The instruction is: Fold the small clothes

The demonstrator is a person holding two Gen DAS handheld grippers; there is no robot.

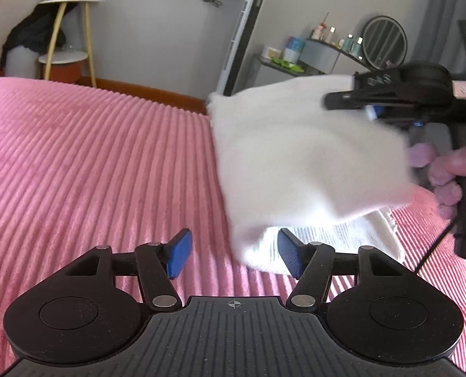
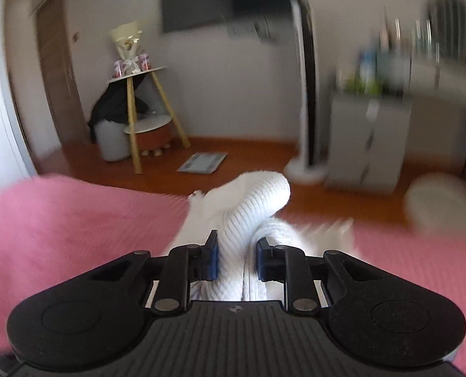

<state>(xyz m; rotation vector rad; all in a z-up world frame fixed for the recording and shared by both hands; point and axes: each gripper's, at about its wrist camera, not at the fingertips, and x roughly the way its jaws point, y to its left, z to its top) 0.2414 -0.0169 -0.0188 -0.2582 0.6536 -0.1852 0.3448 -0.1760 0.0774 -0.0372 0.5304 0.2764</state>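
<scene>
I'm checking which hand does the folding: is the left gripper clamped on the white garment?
No. The left gripper is open, its blue pads spread with nothing between them, while the right gripper holds the white garment.

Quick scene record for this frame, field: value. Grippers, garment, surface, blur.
surface: pink ribbed bedspread
garment: white knit garment, part lifted, lower part lying on the bedspread
left gripper: open, empty, low over the bedspread beside the garment's lower end
right gripper: shut on white knit garment, ribbed fabric bunched between the pads
right hand: on the handle, partly in view
blur: garment edges and right wrist background smeared
fold state: cannot tell
</scene>
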